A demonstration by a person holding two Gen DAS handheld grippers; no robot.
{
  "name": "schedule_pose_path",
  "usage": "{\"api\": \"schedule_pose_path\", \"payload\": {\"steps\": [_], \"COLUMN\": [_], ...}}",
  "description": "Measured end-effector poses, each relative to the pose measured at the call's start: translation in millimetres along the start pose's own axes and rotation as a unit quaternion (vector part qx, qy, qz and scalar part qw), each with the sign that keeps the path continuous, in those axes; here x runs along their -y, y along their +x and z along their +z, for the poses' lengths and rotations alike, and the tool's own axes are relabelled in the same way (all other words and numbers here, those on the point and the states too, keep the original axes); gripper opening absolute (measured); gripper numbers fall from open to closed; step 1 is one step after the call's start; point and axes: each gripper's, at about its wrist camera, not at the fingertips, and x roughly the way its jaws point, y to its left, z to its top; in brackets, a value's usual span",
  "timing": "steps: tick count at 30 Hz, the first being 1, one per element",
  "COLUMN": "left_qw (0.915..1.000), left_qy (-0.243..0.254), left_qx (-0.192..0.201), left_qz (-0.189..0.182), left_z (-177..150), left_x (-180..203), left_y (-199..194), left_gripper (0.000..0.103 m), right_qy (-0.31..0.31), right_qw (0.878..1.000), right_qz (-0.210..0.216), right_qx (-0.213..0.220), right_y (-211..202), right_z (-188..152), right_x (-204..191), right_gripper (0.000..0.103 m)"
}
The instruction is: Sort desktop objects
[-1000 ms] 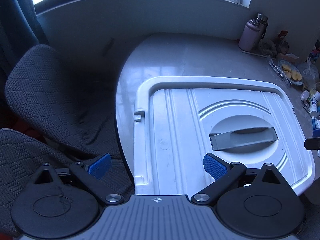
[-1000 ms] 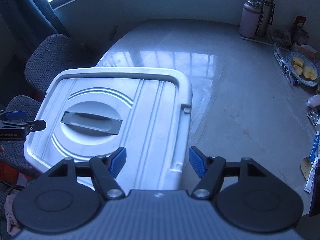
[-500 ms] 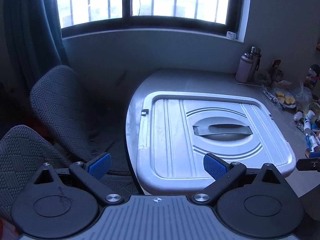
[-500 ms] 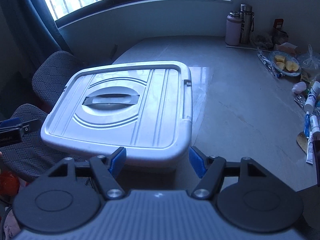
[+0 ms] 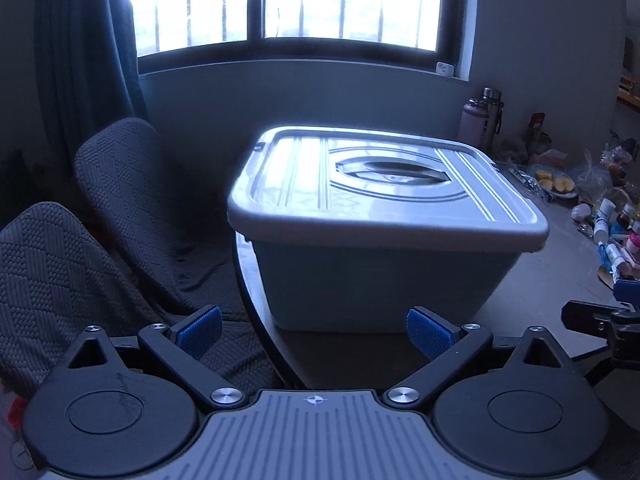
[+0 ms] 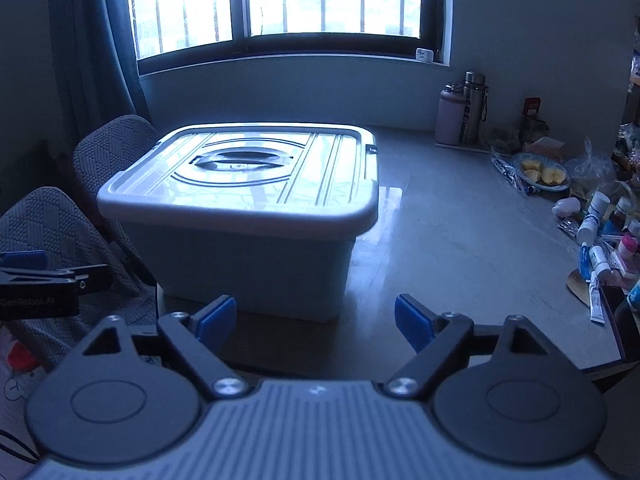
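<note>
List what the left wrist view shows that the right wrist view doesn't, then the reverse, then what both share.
Only the left wrist view: the right tongs poking in at its right edge, seen from the side.
Only the right wrist view: the left tongs at its left edge, and the bare tabletop between box and clutter.
Both: the lidded storage box, two chairs, the window, two flasks, the fruit plate.

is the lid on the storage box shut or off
Shut. The lid sits flat on the storage box, its rim overhanging all visible sides, handle folded down. Whether the latches are clipped: cannot tell.
</note>
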Motion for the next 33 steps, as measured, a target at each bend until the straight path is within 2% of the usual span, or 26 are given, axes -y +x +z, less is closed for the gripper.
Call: {"api": "schedule_pose_path", "payload": {"steps": [5, 15, 21, 33], "left_qw": [0.9995, 0.9971, 0.9977, 0.9978], "left_qy": [0.023, 0.049, 0.030, 0.027], "left_qx": [0.015, 0.049, 0.060, 0.055], "left_qz": [0.015, 0.032, 0.012, 0.023], "left_z": [-40.1, -94.4, -112.7, -128.6], "left_x": [14.7, 39.0, 41.4, 44.5], "left_y": [-11.8, -16.0, -17.5, -13.8], "left_gripper": [0.100, 0.100, 0.100, 0.100], "right_qy": [-0.010, 0.007, 0.008, 0.003], "right_qw": [1.000, 0.999, 0.999, 0.999], "right_qz": [-0.018, -0.009, -0.007, 0.001], "right_qx": [0.019, 0.043, 0.049, 0.052], "right_y": [-6.1, -11.1, -11.9, -16.1], "right_z": [-35.5, -87.8, -107.4, -119.5], "right_x": [1.0, 4.9, 0.3, -3.9], "right_gripper": [0.087, 0.088, 0.088, 0.088]}}
